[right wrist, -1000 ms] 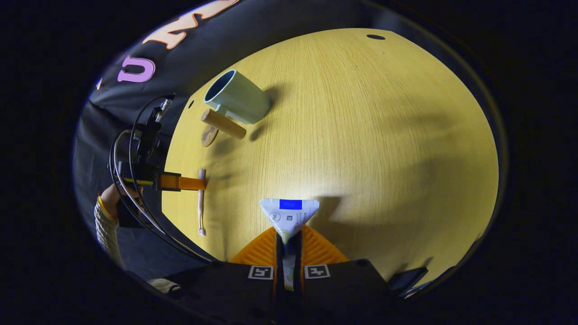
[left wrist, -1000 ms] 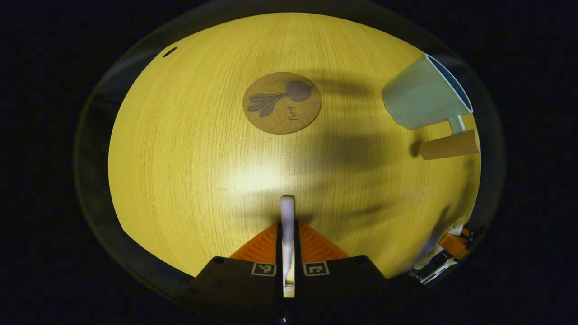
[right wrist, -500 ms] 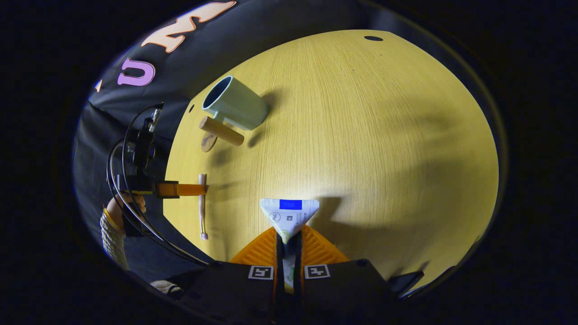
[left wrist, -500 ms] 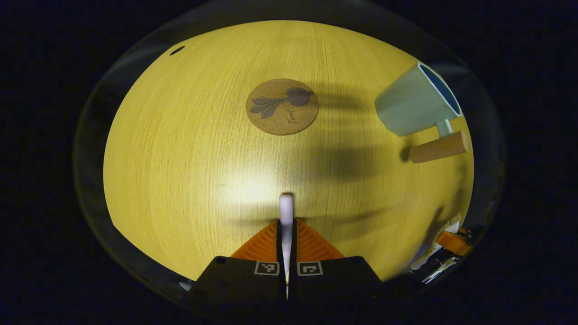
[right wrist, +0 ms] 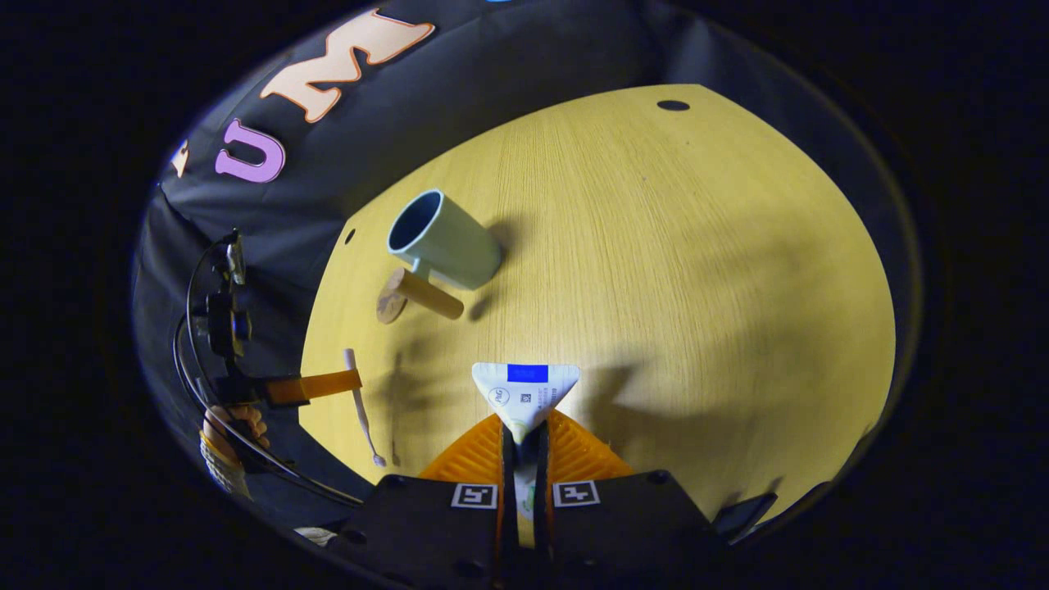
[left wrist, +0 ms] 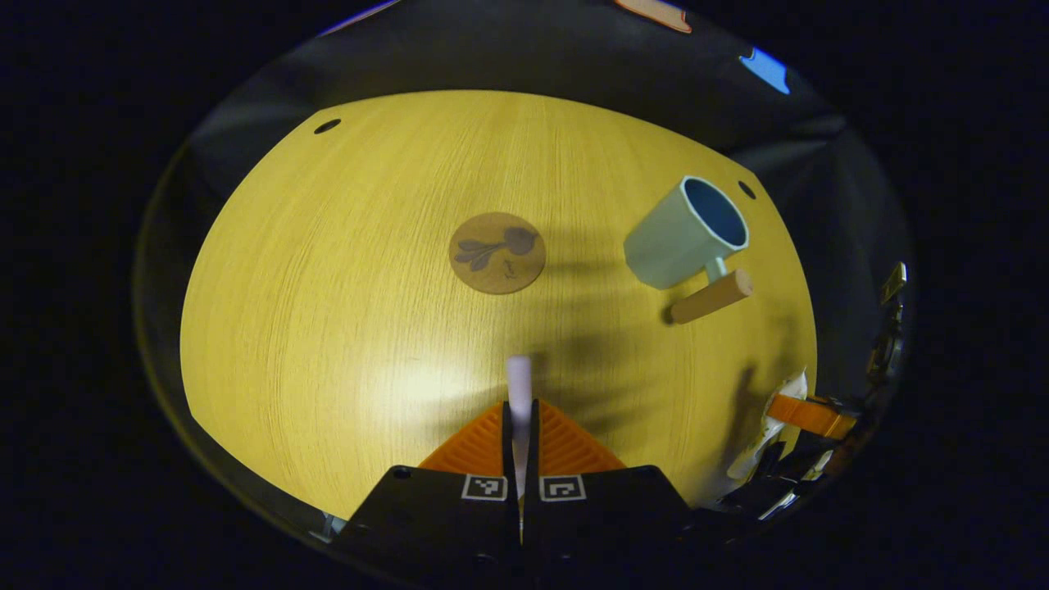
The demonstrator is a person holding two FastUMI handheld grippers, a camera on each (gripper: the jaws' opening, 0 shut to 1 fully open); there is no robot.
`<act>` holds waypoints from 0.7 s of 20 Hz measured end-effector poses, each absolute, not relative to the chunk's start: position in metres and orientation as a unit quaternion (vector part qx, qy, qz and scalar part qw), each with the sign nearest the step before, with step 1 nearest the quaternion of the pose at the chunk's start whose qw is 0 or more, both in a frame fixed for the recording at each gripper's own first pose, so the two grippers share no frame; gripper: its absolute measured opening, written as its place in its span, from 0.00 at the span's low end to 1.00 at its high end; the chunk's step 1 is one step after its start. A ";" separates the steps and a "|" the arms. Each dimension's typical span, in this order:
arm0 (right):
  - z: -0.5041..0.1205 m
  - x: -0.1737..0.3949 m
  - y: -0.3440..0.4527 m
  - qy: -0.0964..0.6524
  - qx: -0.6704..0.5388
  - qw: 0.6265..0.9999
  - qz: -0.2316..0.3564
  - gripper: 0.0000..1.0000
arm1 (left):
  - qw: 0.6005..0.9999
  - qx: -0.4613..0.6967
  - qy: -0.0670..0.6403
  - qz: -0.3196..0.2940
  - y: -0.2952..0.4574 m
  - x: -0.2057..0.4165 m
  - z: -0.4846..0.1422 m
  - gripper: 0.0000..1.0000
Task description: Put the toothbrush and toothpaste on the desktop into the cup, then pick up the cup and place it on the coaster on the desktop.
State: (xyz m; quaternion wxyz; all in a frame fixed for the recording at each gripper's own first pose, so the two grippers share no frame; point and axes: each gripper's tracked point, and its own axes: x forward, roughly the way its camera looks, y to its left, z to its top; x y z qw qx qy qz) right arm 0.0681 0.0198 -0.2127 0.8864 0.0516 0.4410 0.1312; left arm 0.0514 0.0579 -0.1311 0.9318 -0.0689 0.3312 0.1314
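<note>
Toothbrush (left wrist: 519,393) clamped between the fingers of the left gripper (left wrist: 519,426), both fingers pressed against its handle, rounded handle end poking forward past the fingertips. In the right gripper view the same brush (right wrist: 361,406) hangs crosswise from that gripper (right wrist: 348,382), lifted clear of the desk (right wrist: 656,270), its shadow lying just beside it on the wood. A hand (right wrist: 233,426) in a knit sleeve holds the gripper at the desk's edge, cables looping above it.

Toothpaste (right wrist: 525,393) pinched in the right gripper (right wrist: 524,430), fingers closed tight on the tube, the flat crimped end fanning out ahead of the fingertips. In the left gripper view that gripper (left wrist: 791,414) sits at the far right edge of the desk (left wrist: 328,287) with the pale tube (left wrist: 766,434) in it.

Cup (left wrist: 687,243), pale green, upright on the desk with its mouth open, wooden peg handle (left wrist: 710,297) jutting from its side. In the right gripper view the cup (right wrist: 442,240) stands near the desk's edge by the booth wall.

Coaster (left wrist: 497,252), round, brown, with a dark plant print, lies flat on the desk, well apart from the cup, nothing on it.
</note>
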 end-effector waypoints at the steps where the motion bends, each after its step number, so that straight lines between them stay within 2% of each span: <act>1: -0.206 0.074 0.025 0.428 0.055 0.893 0.127 0.10 | 0.940 -0.065 0.312 0.120 0.058 0.056 -0.121 0.00; 5: -0.172 0.095 0.052 0.374 0.073 0.916 0.127 0.10 | 0.963 -0.019 0.258 0.081 0.069 0.066 -0.079 0.00; 10: -0.117 0.124 0.096 0.296 0.130 0.932 0.162 0.10 | 0.979 0.071 0.185 0.037 0.077 0.084 -0.027 0.00; 14: -0.083 0.148 0.113 0.234 0.139 0.947 0.170 0.10 | 0.989 0.074 0.131 -0.005 0.072 0.098 0.005 0.00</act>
